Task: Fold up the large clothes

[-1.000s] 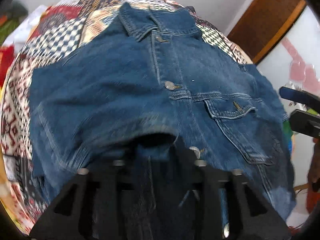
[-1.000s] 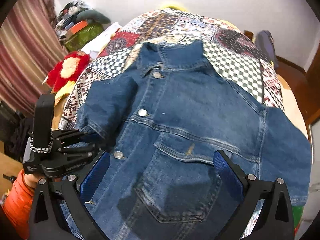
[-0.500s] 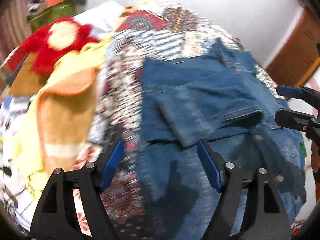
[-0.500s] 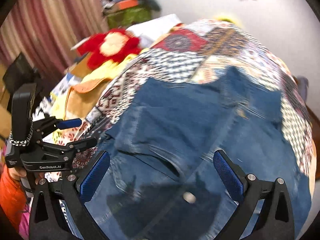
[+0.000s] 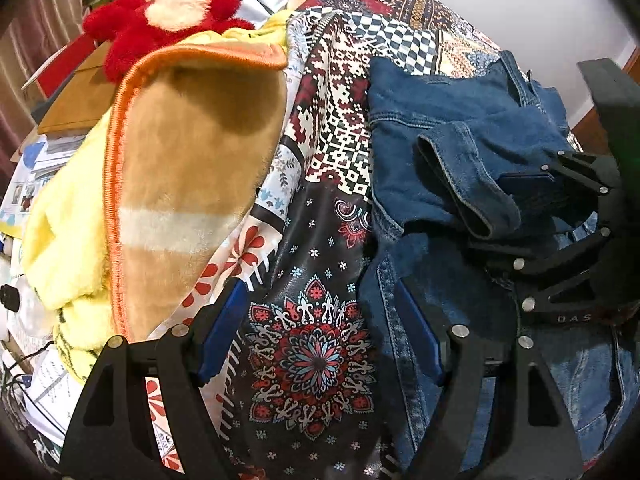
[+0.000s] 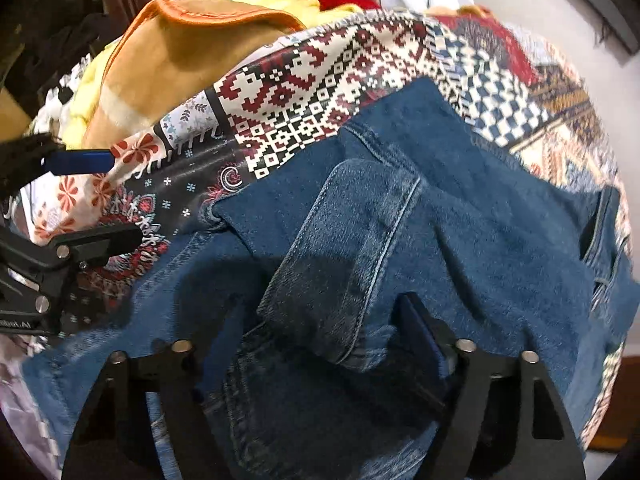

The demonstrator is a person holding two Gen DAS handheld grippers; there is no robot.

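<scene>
Closing right gripper [image 6: 320,344] straddles denim jacket [image 6: 460,220] cuff, contact unclear; left gripper [image 5: 320,336] wide.

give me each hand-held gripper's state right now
left hand-held gripper: open, empty, over the patterned bedspread at the denim jacket edge
right hand-held gripper: closing around the folded sleeve cuff, not gripping yet

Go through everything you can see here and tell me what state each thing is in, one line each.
denim jacket: lying on the bedspread, one sleeve folded across it
sleeve cuff: between the right fingers, not yet pinched
right gripper: closing
left gripper: open, over the jacket's edge, empty
patchwork bedspread: spread flat
tan blanket: heaped, edge turned up
red plush toy: on the pile
</scene>
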